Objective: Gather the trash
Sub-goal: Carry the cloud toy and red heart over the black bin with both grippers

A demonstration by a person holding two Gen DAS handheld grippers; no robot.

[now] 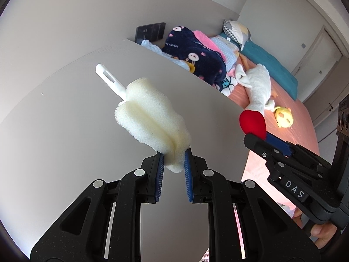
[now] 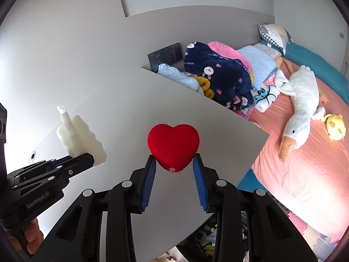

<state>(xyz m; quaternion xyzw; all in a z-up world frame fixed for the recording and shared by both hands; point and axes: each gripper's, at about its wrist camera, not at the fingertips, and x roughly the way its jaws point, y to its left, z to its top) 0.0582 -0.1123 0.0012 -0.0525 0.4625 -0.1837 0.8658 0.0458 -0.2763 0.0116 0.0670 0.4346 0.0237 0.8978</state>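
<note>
Bedroom, pale bench [image 2: 152,100] beneath. Left gripper [image 1: 174,159] jaws clamp the sponge brush [image 1: 150,118] by its tip; right gripper [image 2: 174,163] jaws pinch the red heart [image 2: 173,145]. Both hang above the bench; keep squeezing firmly, carry level toward a bin.

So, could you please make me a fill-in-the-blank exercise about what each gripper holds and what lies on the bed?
1. The left gripper is shut on a white sponge brush with a ____ handle.
2. The right gripper is shut on a red object shaped like a ____.
3. On the pink bed, a white plush goose lies beside a small ____ toy.

Missing words: plastic; heart; yellow
</note>
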